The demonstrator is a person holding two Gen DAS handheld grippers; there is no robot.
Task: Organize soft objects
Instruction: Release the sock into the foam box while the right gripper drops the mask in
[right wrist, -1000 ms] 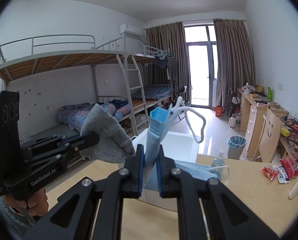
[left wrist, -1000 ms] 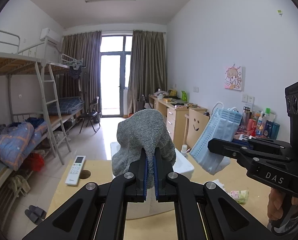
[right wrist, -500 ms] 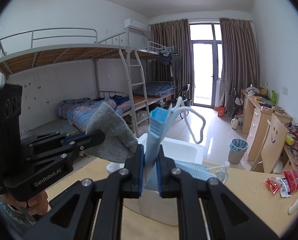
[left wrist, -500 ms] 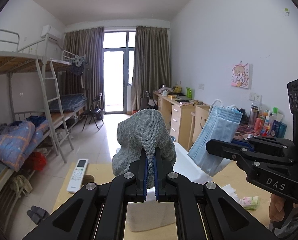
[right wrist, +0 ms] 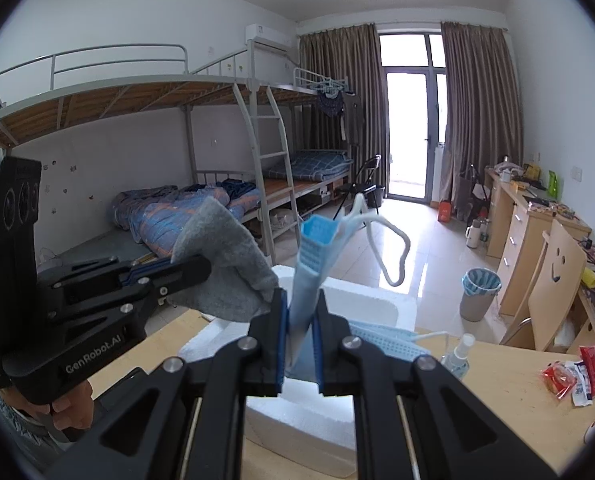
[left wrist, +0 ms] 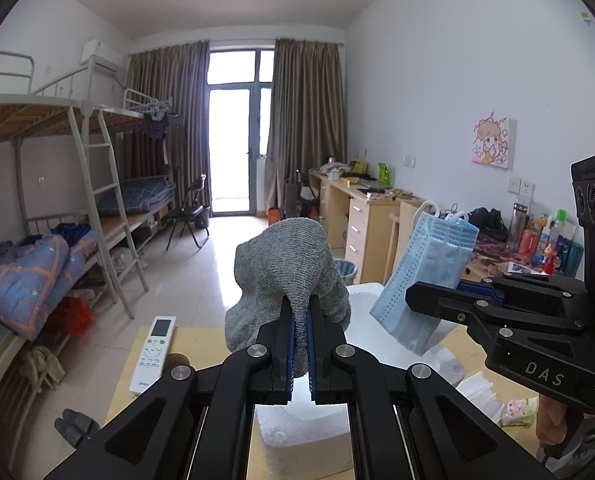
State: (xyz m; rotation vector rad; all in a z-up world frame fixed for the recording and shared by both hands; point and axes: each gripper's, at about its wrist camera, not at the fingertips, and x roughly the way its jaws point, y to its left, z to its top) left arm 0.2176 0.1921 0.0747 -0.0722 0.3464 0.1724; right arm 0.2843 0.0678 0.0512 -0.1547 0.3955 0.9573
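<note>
My left gripper (left wrist: 301, 322) is shut on a grey knitted sock (left wrist: 285, 268) and holds it in the air above a white foam box (left wrist: 297, 432). My right gripper (right wrist: 300, 320) is shut on a blue face mask (right wrist: 311, 264) with white ear loops, also held above the foam box (right wrist: 361, 300). In the left wrist view the mask (left wrist: 429, 276) hangs from the right gripper at the right. In the right wrist view the sock (right wrist: 225, 264) hangs from the left gripper at the left. Another blue mask (right wrist: 385, 338) lies on the box's right rim.
The box stands on a wooden table (right wrist: 501, 392). A white remote (left wrist: 152, 354) lies at the table's left. A small spray bottle (right wrist: 457, 356) and red snack packets (right wrist: 573, 376) lie at the right. Tissues and a small packet (left wrist: 517, 412) lie beside the box.
Both grippers have risen a little with the sock and the mask still held; the box and table sit lower in both views.
</note>
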